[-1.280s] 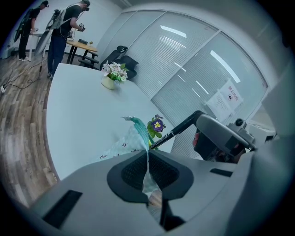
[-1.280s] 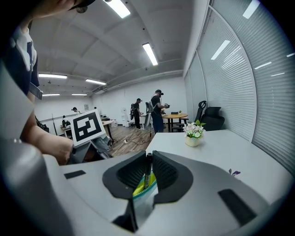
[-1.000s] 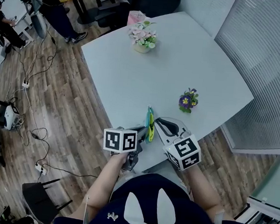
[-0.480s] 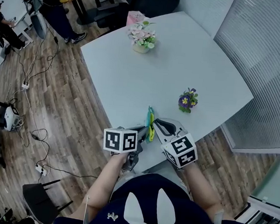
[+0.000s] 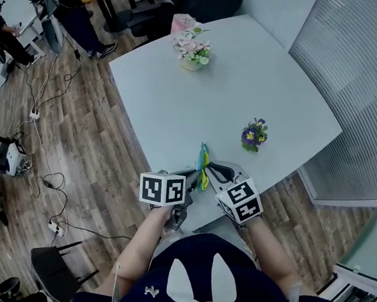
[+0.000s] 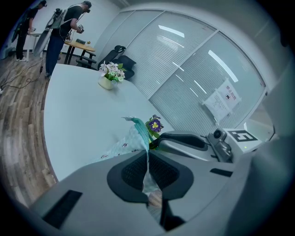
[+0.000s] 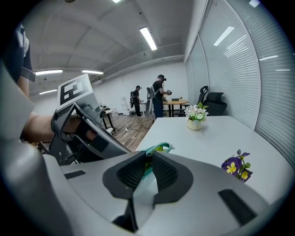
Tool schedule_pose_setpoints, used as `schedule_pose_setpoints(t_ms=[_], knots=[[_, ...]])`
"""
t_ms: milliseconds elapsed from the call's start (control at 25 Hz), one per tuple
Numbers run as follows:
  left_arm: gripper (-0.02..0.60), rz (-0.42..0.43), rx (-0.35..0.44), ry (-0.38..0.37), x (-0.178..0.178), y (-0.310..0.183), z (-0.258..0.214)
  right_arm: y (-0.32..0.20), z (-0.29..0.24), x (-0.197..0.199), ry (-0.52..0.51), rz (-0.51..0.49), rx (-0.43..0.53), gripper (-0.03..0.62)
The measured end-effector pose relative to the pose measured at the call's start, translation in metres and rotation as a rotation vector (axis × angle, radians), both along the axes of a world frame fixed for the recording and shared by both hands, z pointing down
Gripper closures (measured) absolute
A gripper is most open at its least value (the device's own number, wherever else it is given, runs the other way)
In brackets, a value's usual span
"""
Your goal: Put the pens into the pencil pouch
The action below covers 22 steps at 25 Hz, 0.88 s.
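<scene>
A teal pencil pouch (image 5: 203, 160) with a zipper edge stands up at the near edge of the white table (image 5: 235, 85), held between both grippers. My left gripper (image 5: 190, 176) is shut on the pouch's thin patterned fabric (image 6: 130, 138), which runs between its pads (image 6: 133, 171). My right gripper (image 5: 212, 170) pinches the teal zipper rim (image 7: 159, 148) at the pouch's mouth. A yellow-green strip shows inside the mouth; I cannot tell if it is a pen. No loose pen is visible on the table.
A small purple flower pot (image 5: 253, 135) stands just beyond my right gripper. A white-and-pink flower pot (image 5: 192, 50) and a pink box (image 5: 182, 24) sit at the table's far end. People, desks, chairs and floor cables are at the back left.
My right gripper has sunk a little, its marker cube shifting slightly left in the head view. The left gripper and pouch have stayed put.
</scene>
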<state>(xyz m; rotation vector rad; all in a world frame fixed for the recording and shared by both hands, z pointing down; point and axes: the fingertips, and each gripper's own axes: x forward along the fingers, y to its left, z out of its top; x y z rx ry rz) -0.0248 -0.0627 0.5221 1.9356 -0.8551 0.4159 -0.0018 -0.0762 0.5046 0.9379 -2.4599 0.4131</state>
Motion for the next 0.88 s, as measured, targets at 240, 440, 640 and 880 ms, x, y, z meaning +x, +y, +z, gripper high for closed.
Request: schedule_pose_setpoints(t_ms=[240,440,640,880], knots=[[0.552,0.001,-0.002,-0.001,-0.003,0.000,0.000,0.001,0.005,-0.002,0.004,-0.008,-0.022,0.543],[0.552,-0.004,-0.004,-0.002,-0.005,-0.002,-0.002,0.001,0.004,-0.004,-0.005,-0.020,-0.037,0.523],[0.552,-0.012,-0.002,-0.006,-0.011,-0.006,0.002,-0.001,0.003,-0.006,-0.015,-0.016,-0.024,0.508],[0.552,-0.036,0.010,-0.011,-0.022,-0.015,0.000,-0.004,0.002,-0.001,-0.015,0.007,-0.021,0.511]])
